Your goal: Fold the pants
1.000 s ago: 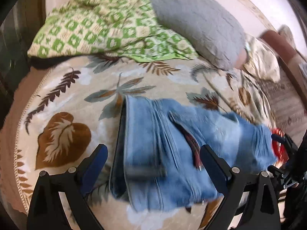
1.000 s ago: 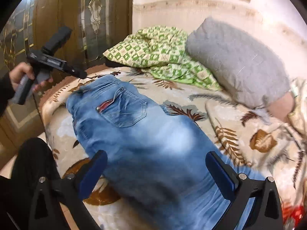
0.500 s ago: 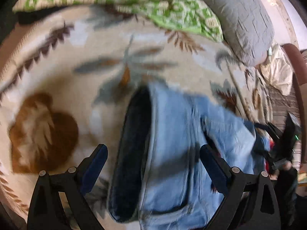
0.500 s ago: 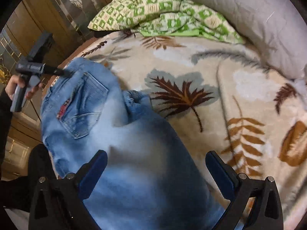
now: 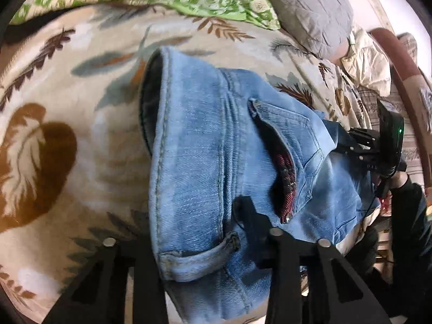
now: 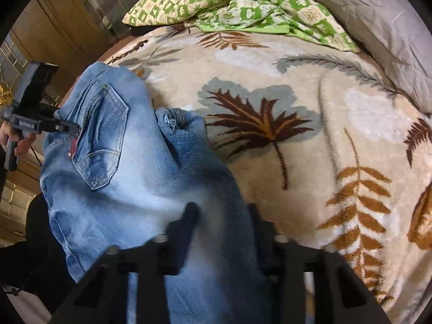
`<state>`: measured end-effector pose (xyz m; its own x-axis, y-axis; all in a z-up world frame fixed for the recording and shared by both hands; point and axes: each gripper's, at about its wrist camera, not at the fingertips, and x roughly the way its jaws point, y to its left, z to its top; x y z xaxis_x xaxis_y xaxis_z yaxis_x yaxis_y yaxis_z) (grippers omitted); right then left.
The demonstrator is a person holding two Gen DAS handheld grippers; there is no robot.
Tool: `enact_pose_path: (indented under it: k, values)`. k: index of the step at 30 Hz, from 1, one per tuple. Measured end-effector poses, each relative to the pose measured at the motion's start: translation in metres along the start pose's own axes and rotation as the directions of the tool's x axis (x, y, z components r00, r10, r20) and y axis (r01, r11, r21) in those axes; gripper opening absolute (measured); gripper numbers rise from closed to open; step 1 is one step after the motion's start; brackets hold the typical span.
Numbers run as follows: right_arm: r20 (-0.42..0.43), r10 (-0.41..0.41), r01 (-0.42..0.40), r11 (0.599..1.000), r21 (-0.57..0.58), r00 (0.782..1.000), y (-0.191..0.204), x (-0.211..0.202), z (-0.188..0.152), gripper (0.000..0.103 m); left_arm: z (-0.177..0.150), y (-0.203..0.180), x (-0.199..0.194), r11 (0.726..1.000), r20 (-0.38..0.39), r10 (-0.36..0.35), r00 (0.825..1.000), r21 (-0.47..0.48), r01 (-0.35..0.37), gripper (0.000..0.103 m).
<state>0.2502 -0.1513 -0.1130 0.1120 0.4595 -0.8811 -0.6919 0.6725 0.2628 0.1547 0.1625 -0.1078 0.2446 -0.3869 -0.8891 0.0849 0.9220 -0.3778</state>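
Light blue jeans (image 5: 205,145) lie on a beige leaf-print blanket (image 5: 81,102), waistband toward the left wrist camera. My left gripper (image 5: 194,232) is shut on the waistband near a belt loop; one finger (image 5: 248,216) shows on top of the denim, the other is hidden under it. In the right wrist view the jeans (image 6: 129,178) run from the back pocket down to my right gripper (image 6: 220,216), which is shut on the leg fabric. The left gripper also shows in the right wrist view (image 6: 64,127), and the right gripper shows in the left wrist view (image 5: 348,145).
A green checked quilt (image 6: 221,2) and a grey pillow (image 6: 378,21) lie at the head of the bed. A wooden glazed door (image 6: 67,21) stands to the left. The bed edge runs along the left, by the person's dark-clad legs (image 6: 40,256).
Both grippers were open above the jeans; they have come down and closed on the denim, the left on the waistband, the right on the leg.
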Motion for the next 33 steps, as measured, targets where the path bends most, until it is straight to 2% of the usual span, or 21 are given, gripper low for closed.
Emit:
enact_pose_path:
  k: [1, 2, 3, 6, 9, 15, 18, 20, 24, 26, 27, 28, 29, 30, 31, 33]
  values:
    - [0.004, -0.006, 0.006, 1.000, -0.003, 1.000, 0.000, -0.001, 0.001, 0.017, -0.001, 0.000, -0.002, 1.000, 0.009, 0.001, 1.000, -0.001, -0.001, 0.030]
    - [0.006, -0.015, 0.015, 1.000, -0.011, 1.000, 0.002, -0.003, 0.000, 0.010, -0.001, -0.001, -0.007, 1.000, 0.028, 0.001, 1.000, 0.003, -0.001, 0.024]
    - [0.007, -0.025, 0.025, 0.999, -0.031, 1.000, 0.007, -0.004, 0.000, 0.008, -0.002, -0.002, -0.012, 1.000, 0.049, 0.004, 0.999, 0.008, -0.004, 0.021]
    - [0.008, -0.098, 0.098, 0.990, -0.098, 0.995, 0.021, -0.007, 0.001, 0.006, -0.001, -0.001, -0.023, 1.000, 0.085, -0.006, 0.996, 0.022, 0.004, 0.020]
    - [0.034, -0.128, 0.131, 0.985, -0.114, 0.991, 0.024, -0.013, 0.006, 0.006, 0.003, 0.001, -0.030, 0.999, 0.102, 0.009, 0.995, 0.034, -0.012, 0.019]
    - [0.140, -0.152, 0.163, 0.984, -0.071, 0.978, 0.020, -0.035, 0.028, 0.004, 0.023, 0.002, -0.050, 0.999, 0.172, 0.016, 0.985, 0.037, -0.023, 0.019]
    - [0.146, -0.160, 0.169, 0.984, -0.052, 0.976, 0.018, -0.031, 0.043, 0.004, 0.032, 0.010, -0.052, 0.999, 0.169, 0.028, 0.985, 0.033, -0.035, 0.019]
    - [0.128, -0.166, 0.173, 0.984, -0.049, 0.978, 0.018, -0.019, 0.049, 0.004, 0.030, 0.014, -0.044, 0.999, 0.138, 0.028, 0.990, 0.042, -0.034, 0.019]
    - [0.056, -0.149, 0.150, 0.989, -0.009, 0.987, 0.010, 0.010, 0.042, 0.004, 0.016, 0.026, -0.006, 0.995, 0.030, 0.081, 0.996, 0.059, -0.082, 0.023]
    - [0.049, -0.134, 0.133, 0.991, 0.016, 0.990, 0.007, 0.017, 0.039, 0.008, 0.011, 0.034, -0.002, 0.997, 0.058, 0.064, 0.996, 0.035, -0.066, 0.029]
    - [0.053, -0.147, 0.145, 0.989, 0.030, 0.988, 0.005, 0.018, 0.038, 0.016, 0.011, 0.038, -0.002, 0.998, 0.062, 0.063, 0.996, 0.016, -0.065, 0.044]
    - [0.054, -0.170, 0.168, 0.985, 0.038, 0.984, 0.004, 0.017, 0.037, 0.039, 0.010, 0.042, -0.003, 0.996, 0.068, 0.089, 0.994, 0.000, -0.089, 0.055]
    - [0.049, -0.209, 0.207, 0.977, 0.045, 0.977, 0.002, 0.016, 0.037, 0.056, 0.009, 0.045, -0.003, 0.990, 0.079, 0.139, 0.987, -0.010, -0.138, 0.077]
    - [0.043, -0.288, 0.285, 0.956, 0.064, 0.957, -0.002, 0.013, 0.037, 0.083, 0.008, 0.047, -0.004, 0.986, 0.088, 0.168, 0.982, -0.020, -0.167, 0.085]
    - [0.051, -0.309, 0.304, 0.949, 0.083, 0.950, -0.005, 0.008, 0.036, 0.086, 0.007, 0.050, -0.006, 0.985, 0.093, 0.171, 0.981, -0.031, -0.169, 0.086]
    - [0.075, -0.271, 0.260, 0.957, 0.131, 0.960, -0.011, -0.007, 0.033, 0.086, 0.004, 0.054, -0.016, 0.989, 0.112, 0.138, 0.984, -0.071, -0.130, 0.086]
